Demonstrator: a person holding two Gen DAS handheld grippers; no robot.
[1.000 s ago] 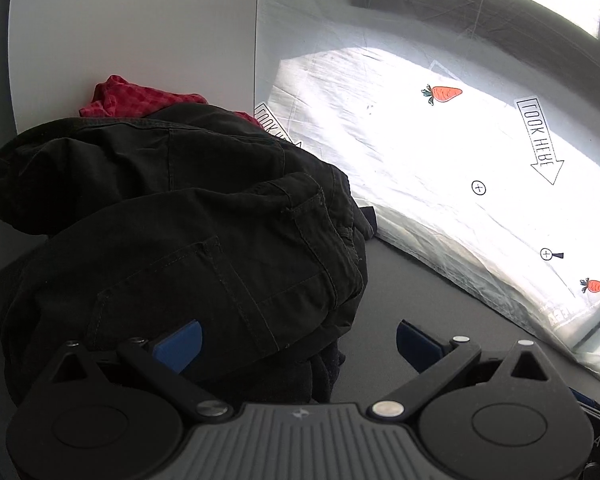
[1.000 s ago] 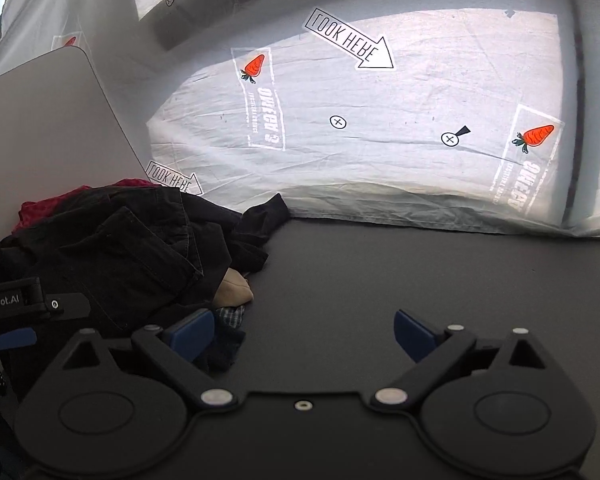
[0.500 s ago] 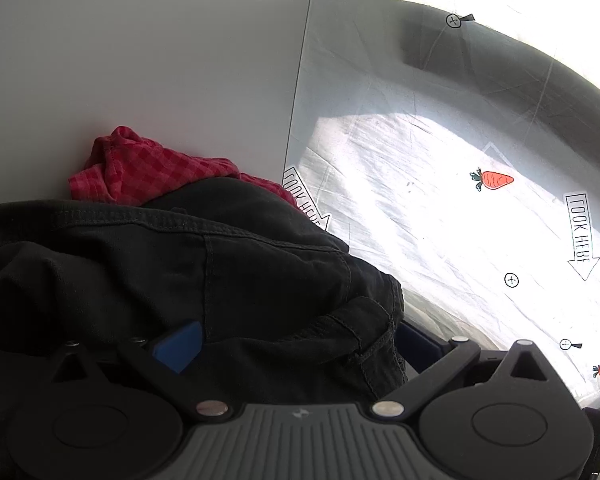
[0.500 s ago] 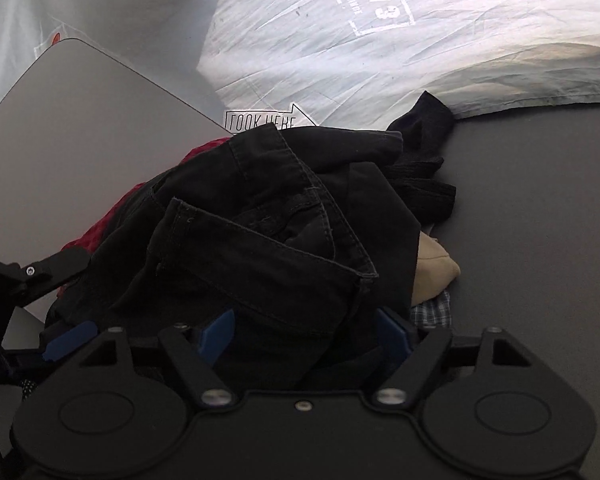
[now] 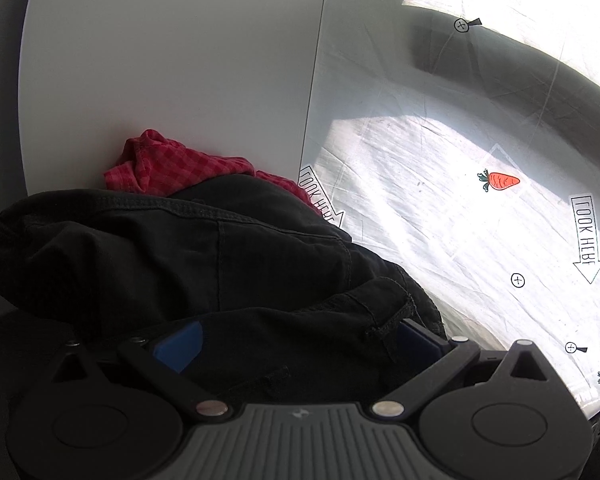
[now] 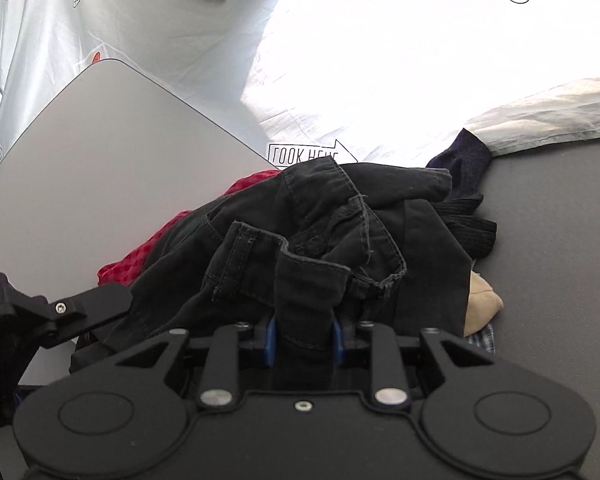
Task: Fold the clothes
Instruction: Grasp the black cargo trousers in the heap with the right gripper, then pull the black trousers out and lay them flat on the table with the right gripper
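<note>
My right claw (image 6: pixel 304 338) is closing on a black trousers (image 6: pixel 300 240) fold; left claw (image 5: pixel 296 340) open. Pinch one layer only.

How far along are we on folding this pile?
Nothing looks folded: the black trousers lie crumpled on the red checked garment, with dark socks and a beige item beside them. In hand: the right hand-held gripper is closing on a trouser fold; the left hand-held gripper straddles the fabric, jaws apart. All folding remains.
</note>
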